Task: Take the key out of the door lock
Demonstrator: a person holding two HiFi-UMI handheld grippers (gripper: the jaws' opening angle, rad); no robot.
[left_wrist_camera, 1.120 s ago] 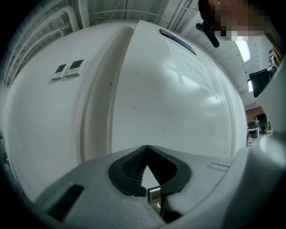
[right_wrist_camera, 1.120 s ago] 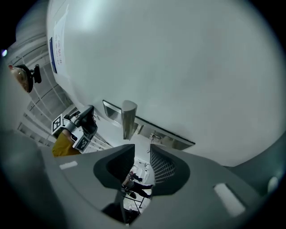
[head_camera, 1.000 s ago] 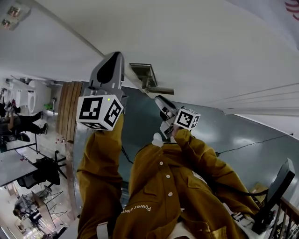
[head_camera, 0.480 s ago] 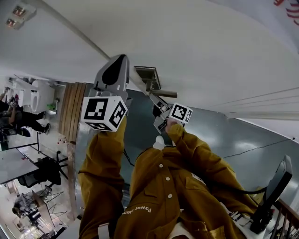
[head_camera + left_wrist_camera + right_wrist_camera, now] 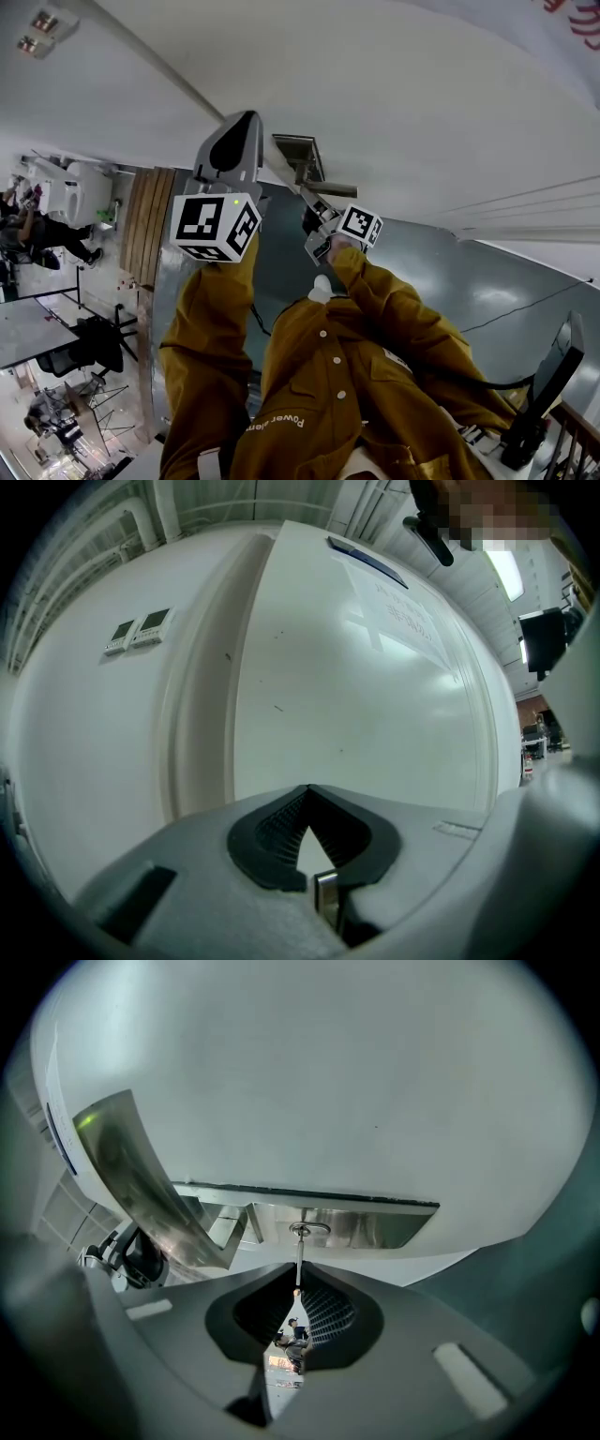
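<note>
In the right gripper view a thin silver key (image 5: 299,1258) sticks out of the lock cylinder (image 5: 301,1231) in a steel lock plate (image 5: 361,1222) on the white door. My right gripper (image 5: 298,1283) is closing, and its tips are drawn together around the key's outer end. In the head view the right gripper (image 5: 311,201) reaches to the lock plate (image 5: 298,152) beside the lever handle (image 5: 330,188). My left gripper (image 5: 234,139) is raised against the door, shut with nothing in it (image 5: 307,789).
The steel lever handle (image 5: 141,1180) juts out left of the key. Two wall switches (image 5: 139,630) sit left of the door frame and a black door-closer arm (image 5: 427,536) is at the top. A room with desks and people (image 5: 42,244) lies to the left.
My right gripper has moved up to the lock plate and its jaws have drawn together around the key. The left gripper has shifted only slightly.
</note>
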